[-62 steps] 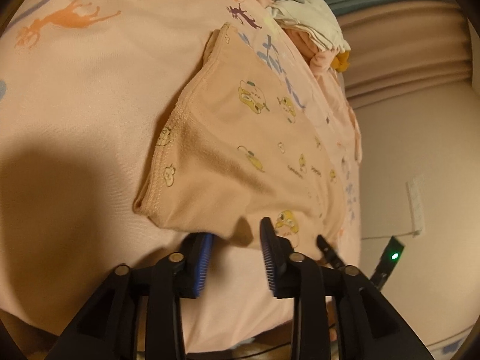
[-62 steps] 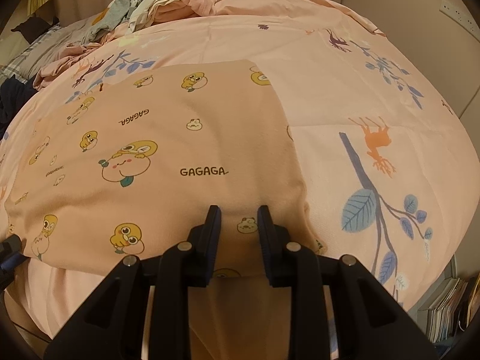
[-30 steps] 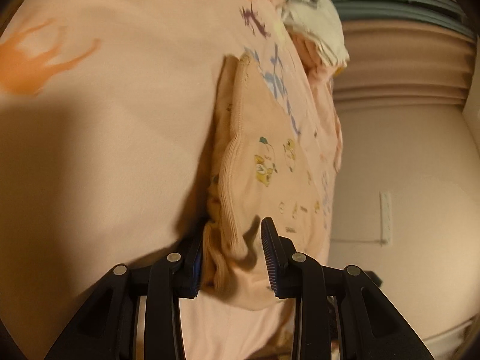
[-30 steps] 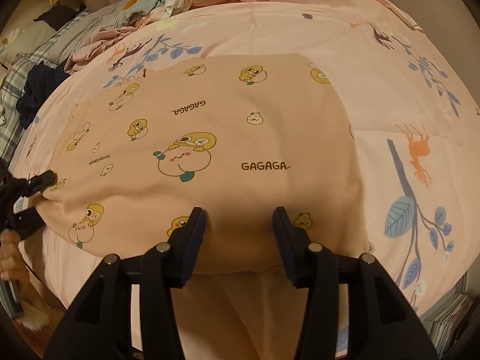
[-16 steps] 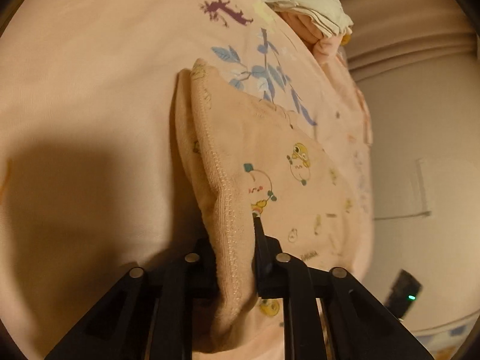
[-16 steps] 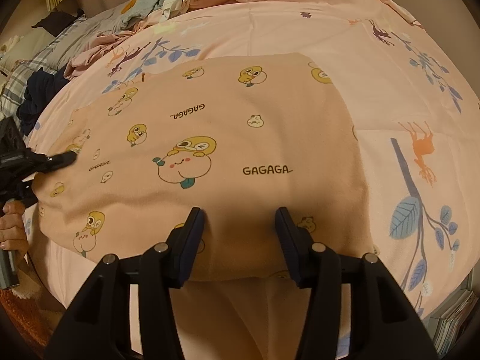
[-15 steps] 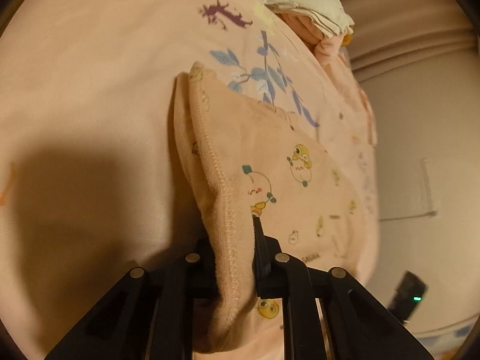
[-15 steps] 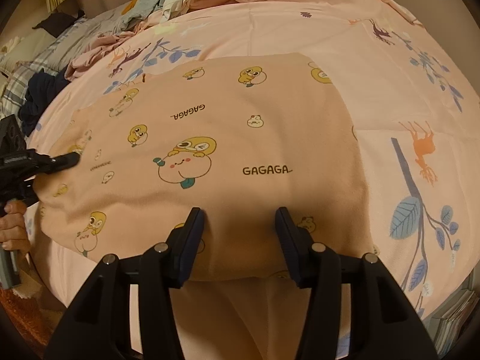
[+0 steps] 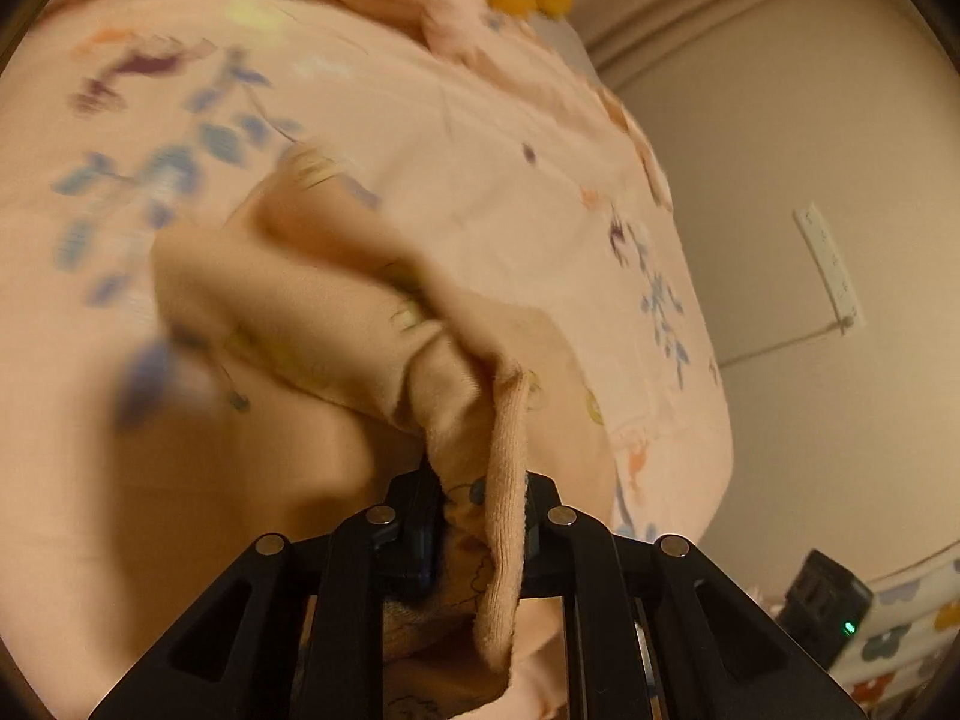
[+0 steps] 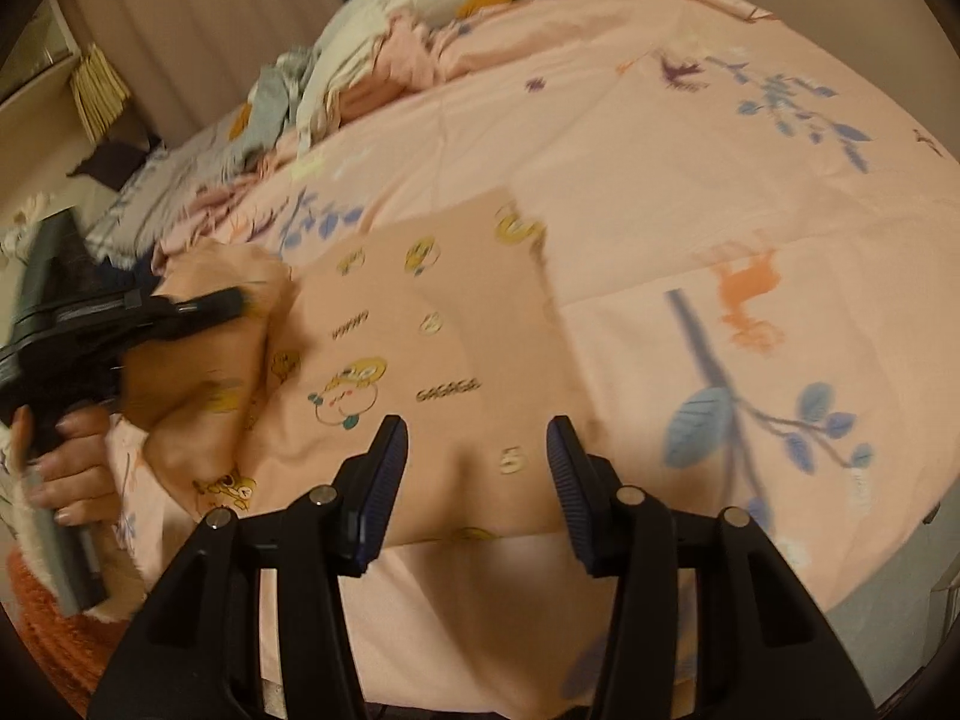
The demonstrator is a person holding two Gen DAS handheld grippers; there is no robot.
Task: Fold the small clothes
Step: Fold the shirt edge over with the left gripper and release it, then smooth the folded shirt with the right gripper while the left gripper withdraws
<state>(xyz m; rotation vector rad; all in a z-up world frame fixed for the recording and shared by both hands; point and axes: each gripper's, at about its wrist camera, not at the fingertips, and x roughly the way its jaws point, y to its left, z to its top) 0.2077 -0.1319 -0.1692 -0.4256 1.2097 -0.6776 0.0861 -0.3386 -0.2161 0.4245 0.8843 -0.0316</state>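
A small peach garment (image 10: 432, 324) printed with yellow cartoon figures and the word GAGAGA lies on the bed. My left gripper (image 9: 480, 510) is shut on its ribbed hem (image 9: 507, 480) and holds that edge lifted, so the cloth bunches and drapes away from the jaws. In the right wrist view the left gripper (image 10: 240, 300) sits at the garment's left side, gripped by a hand (image 10: 66, 468), with the raised fold (image 10: 204, 360) hanging under it. My right gripper (image 10: 474, 468) stands open just above the garment's near edge, nothing pressed between its pads.
The bed carries a pink sheet (image 10: 690, 168) with blue leaves and orange animals. A heap of other clothes (image 10: 372, 60) lies at its far end. A wall with an outlet strip (image 9: 831, 267) is on the right, and a black device with a green light (image 9: 831, 606) sits low.
My left gripper has lifted the pinched hem and carried it across the garment, so the left side now folds up and over. The right gripper has drawn back slightly, still open.
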